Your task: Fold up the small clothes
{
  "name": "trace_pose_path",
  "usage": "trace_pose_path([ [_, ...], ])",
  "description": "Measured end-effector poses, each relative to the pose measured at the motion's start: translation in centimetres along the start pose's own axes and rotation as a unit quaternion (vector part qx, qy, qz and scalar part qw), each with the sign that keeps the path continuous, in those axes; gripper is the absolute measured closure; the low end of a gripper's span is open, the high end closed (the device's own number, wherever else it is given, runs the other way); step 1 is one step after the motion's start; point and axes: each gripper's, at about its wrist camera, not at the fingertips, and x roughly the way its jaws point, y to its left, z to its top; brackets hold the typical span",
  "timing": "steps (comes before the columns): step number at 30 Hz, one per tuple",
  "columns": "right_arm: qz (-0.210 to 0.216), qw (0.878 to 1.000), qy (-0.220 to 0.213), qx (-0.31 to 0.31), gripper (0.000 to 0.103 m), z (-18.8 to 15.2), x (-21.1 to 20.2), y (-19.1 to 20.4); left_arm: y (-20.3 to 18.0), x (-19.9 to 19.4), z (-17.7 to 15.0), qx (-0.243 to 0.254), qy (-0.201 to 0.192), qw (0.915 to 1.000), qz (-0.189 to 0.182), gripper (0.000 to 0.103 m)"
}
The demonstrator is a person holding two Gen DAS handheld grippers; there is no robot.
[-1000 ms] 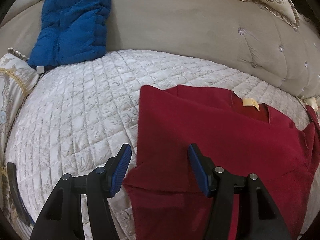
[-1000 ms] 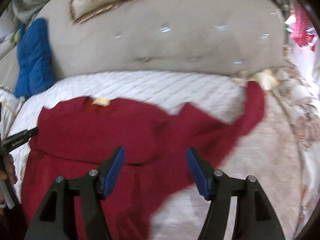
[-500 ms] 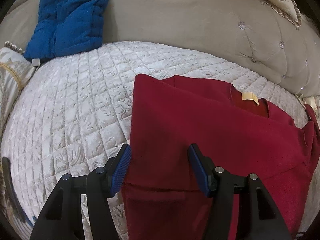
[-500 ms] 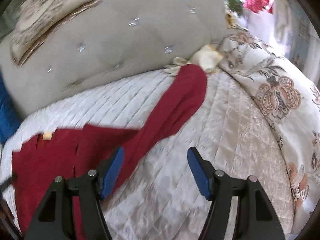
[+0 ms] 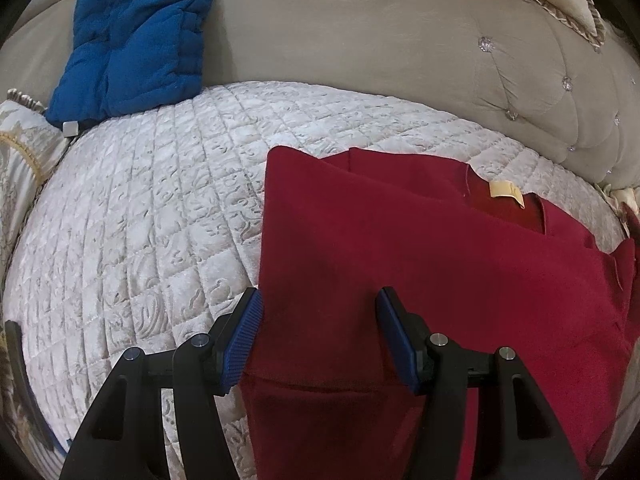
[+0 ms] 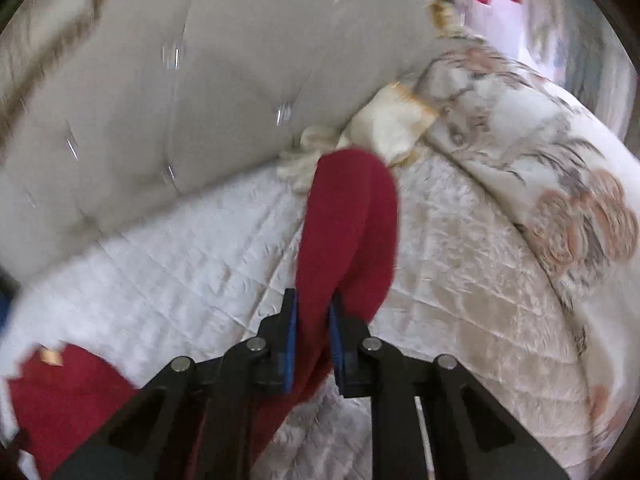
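Note:
A dark red long-sleeved top (image 5: 420,264) lies on the quilted white bedspread (image 5: 152,240), its left side folded in and a yellow neck label (image 5: 505,191) showing. My left gripper (image 5: 320,334) hovers open over the folded left part, with the cloth below the blue pads, not pinched. In the right wrist view the top's outstretched red sleeve (image 6: 352,224) runs toward the headboard. My right gripper (image 6: 313,344) is closing on the sleeve, and its blue pads press the cloth between them. The rest of the top (image 6: 68,396) lies at lower left.
A beige tufted headboard (image 5: 380,48) stands behind the bed. A blue padded cushion (image 5: 136,36) leans at back left. A floral duvet (image 6: 560,184) and a cream pillow corner (image 6: 392,124) lie to the right of the sleeve.
My right gripper swung right along the sleeve, rolled, and shut on the red sleeve; it was open before. My left gripper stayed open over the folded part.

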Motion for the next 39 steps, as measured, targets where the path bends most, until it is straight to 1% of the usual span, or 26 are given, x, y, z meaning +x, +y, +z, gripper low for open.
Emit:
trace_pose_path([
  [1,0.007,1.0,-0.01,0.025,0.088,-0.9,-1.7,-1.8,-0.1,0.0,0.0,0.001,0.0,1.0,0.0,0.065],
  [3,0.006,0.999,-0.005,0.048,0.088,-2.4,-3.2,-4.3,-0.3,-0.2,-0.1,0.007,-0.001,1.0,-0.002,0.065],
  [5,-0.003,0.997,0.015,0.071,0.087,-4.7,-4.2,-7.2,-0.5,-0.4,-0.3,0.011,-0.002,0.9999,0.0,0.065],
  [6,0.001,0.996,0.028,0.08,0.085,-5.7,-4.4,-8.3,-0.6,-0.5,-0.3,0.01,-0.002,0.9999,-0.001,0.065],
  [7,0.011,0.996,0.037,0.086,0.079,-6.4,-4.6,-9.1,-0.5,-0.6,-0.3,0.008,-0.002,1.0,-0.003,0.065],
  [8,0.017,0.995,0.04,0.093,0.067,-6.9,-4.6,-9.8,-0.5,-0.6,-0.3,0.006,-0.003,1.0,-0.003,0.065],
  [9,0.016,0.994,0.033,0.102,0.057,-7.4,-5.1,-10.7,-0.5,-0.7,-0.3,0.004,-0.004,1.0,-0.002,0.065],
  [10,0.012,0.993,0.02,0.114,0.038,-7.7,-5.5,-11.4,-0.4,-0.7,-0.4,0.003,-0.004,1.0,-0.002,0.065],
  [11,0.014,0.992,0.009,0.127,0.03,-7.9,-5.7,-12.0,-0.4,-0.7,-0.4,0.002,-0.004,1.0,-0.002,0.065],
  [15,0.048,0.982,-0.002,0.183,0.029,-7.7,-5.2,-14.2,-0.2,-0.6,-0.4,0.001,-0.003,1.0,0.0,0.065],
  [17,0.041,0.979,0.002,0.201,0.029,-7.7,-4.3,-15.0,-0.2,-0.6,-0.4,0.002,-0.003,1.0,0.001,0.065],
  [18,0.037,0.975,0.003,0.218,0.029,-7.8,-3.8,-15.3,-0.3,-0.6,-0.4,0.002,-0.003,1.0,0.002,0.065],
  [20,0.039,0.968,0.002,0.249,0.029,-8.2,-3.1,-16.0,-0.3,-0.5,-0.3,0.003,-0.004,1.0,0.002,0.065],
  [21,0.041,0.966,-0.003,0.255,0.029,-8.3,-2.9,-16.4,-0.3,-0.5,-0.3,0.003,-0.004,1.0,0.002,0.065],
  [23,0.037,0.969,-0.021,0.242,0.029,-8.0,-2.4,-16.3,-0.3,-0.4,-0.2,0.002,-0.003,1.0,0.002,0.065],
  [24,0.033,0.972,-0.023,0.23,0.031,-7.6,-2.2,-16.1,-0.4,-0.3,-0.2,0.003,-0.003,1.0,0.002,0.065],
  [25,0.032,0.975,-0.026,0.22,0.049,-7.1,-2.1,-15.9,-0.4,-0.3,-0.2,0.004,-0.003,1.0,0.003,0.065],
  [26,0.033,0.976,-0.027,0.215,0.083,-6.7,-2.2,-15.8,-0.4,-0.3,-0.1,0.004,-0.003,1.0,0.003,0.065],
  [27,0.033,0.977,-0.032,0.208,0.096,-6.2,-2.5,-15.6,-0.4,-0.4,-0.1,0.004,-0.003,1.0,0.003,0.065],
  [29,0.046,0.98,-0.054,0.187,0.097,-5.2,-4.1,-14.5,-0.2,-0.5,0.0,0.001,-0.005,1.0,0.001,0.065],
  [31,0.067,0.983,-0.074,0.152,0.097,-4.3,-6.1,-12.5,0.0,-0.6,0.1,-0.005,-0.007,1.0,-0.001,0.065],
  [32,0.085,0.985,-0.08,0.124,0.096,-3.9,-7.3,-10.8,0.1,-0.7,0.1,-0.009,-0.009,0.9999,-0.003,0.065],
  [34,0.116,0.988,-0.078,0.065,0.097,-3.5,-8.9,-7.0,0.3,-0.9,0.2,-0.015,-0.011,0.9998,-0.004,0.065],
  [36,0.146,0.986,-0.074,0.008,0.097,-3.6,-10.3,-2.9,0.3,-1.0,0.3,-0.016,-0.012,0.9998,-0.004,0.065],
  [37,0.169,0.983,-0.07,-0.021,0.097,-3.8,-10.8,-0.4,0.3,-1.0,0.3,-0.016,-0.013,0.9998,-0.005,0.065],
  [39,0.199,0.977,-0.057,-0.059,0.096,-4.3,-11.1,3.5,0.3,-1.1,0.3,-0.017,-0.014,0.9997,-0.005,0.065],
])
